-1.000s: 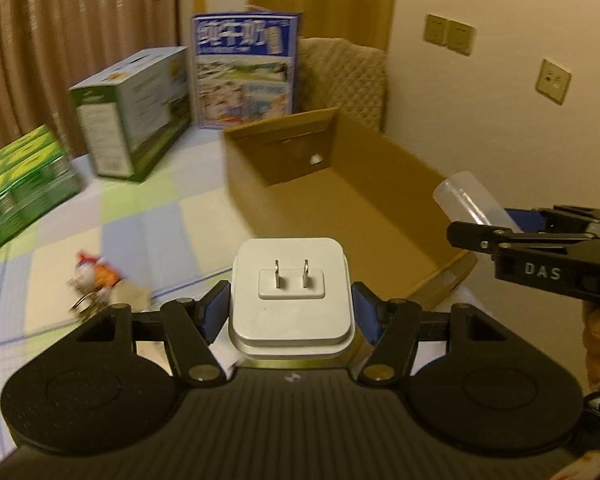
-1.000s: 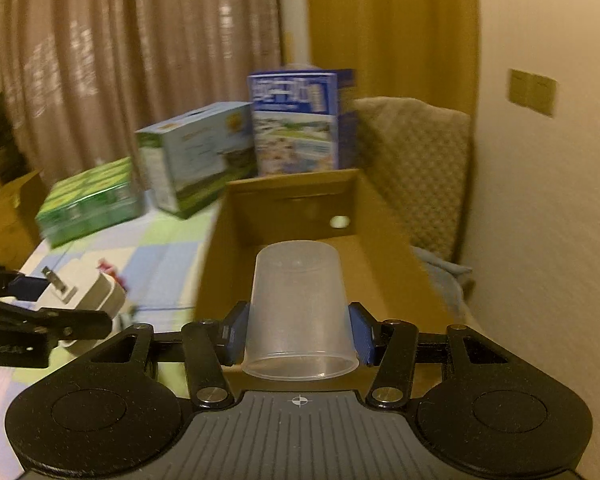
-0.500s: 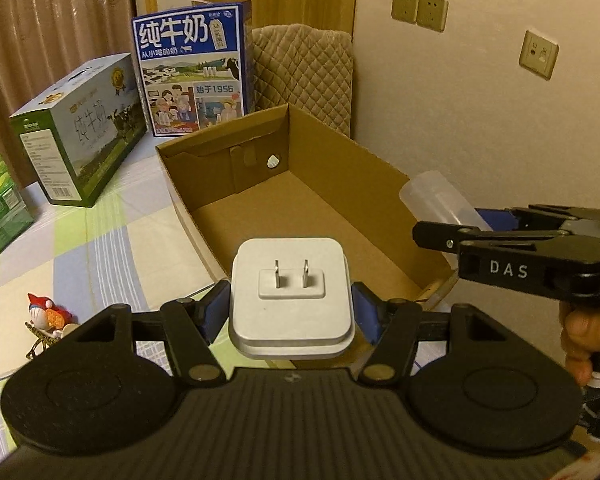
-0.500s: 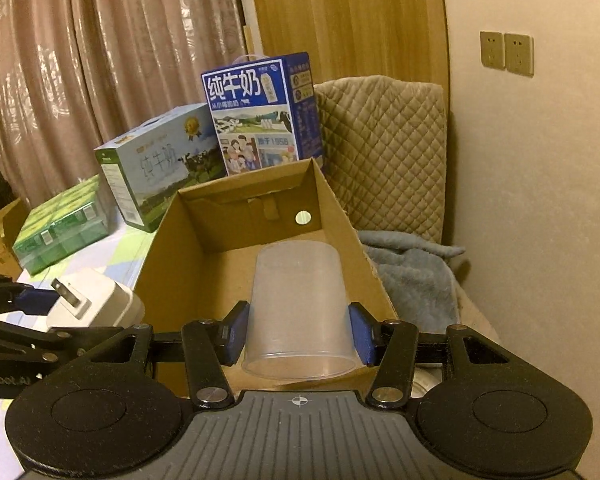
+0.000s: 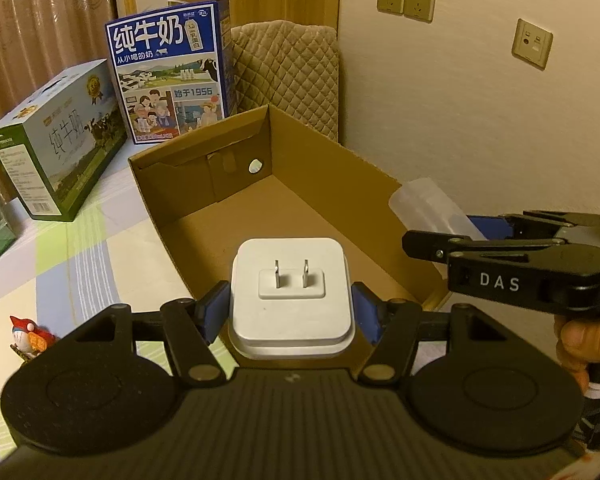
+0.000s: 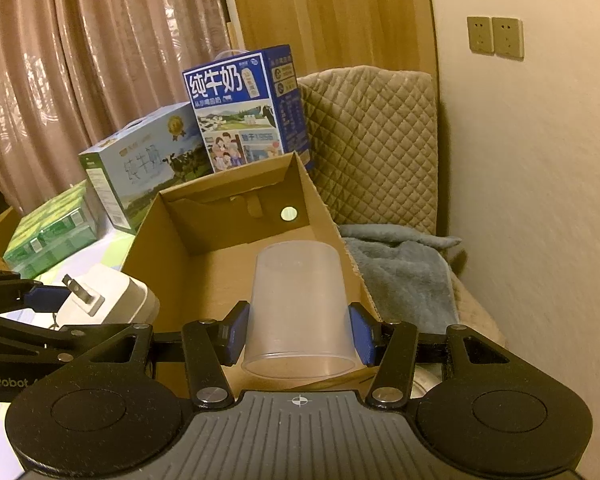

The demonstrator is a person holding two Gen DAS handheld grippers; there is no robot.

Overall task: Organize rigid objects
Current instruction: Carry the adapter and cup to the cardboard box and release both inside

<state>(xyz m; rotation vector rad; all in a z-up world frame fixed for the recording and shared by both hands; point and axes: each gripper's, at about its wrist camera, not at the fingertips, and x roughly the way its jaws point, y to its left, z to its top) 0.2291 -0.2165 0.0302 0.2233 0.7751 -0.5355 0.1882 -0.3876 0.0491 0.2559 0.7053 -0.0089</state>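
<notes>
Above the near end of the cardboard box (image 5: 284, 216): left tool (image 5: 288, 312) clamping white plug adapter (image 5: 290, 300), right tool (image 6: 298, 334) clamping clear plastic cup (image 6: 300, 308). Best lowered well inside the box walls before letting go, apart from each other.

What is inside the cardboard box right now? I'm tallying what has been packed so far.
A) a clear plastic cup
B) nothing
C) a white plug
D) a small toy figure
B: the cardboard box shows only bare floor, the plug is clamped in the left gripper, and the cup is clamped in the right gripper.
</notes>
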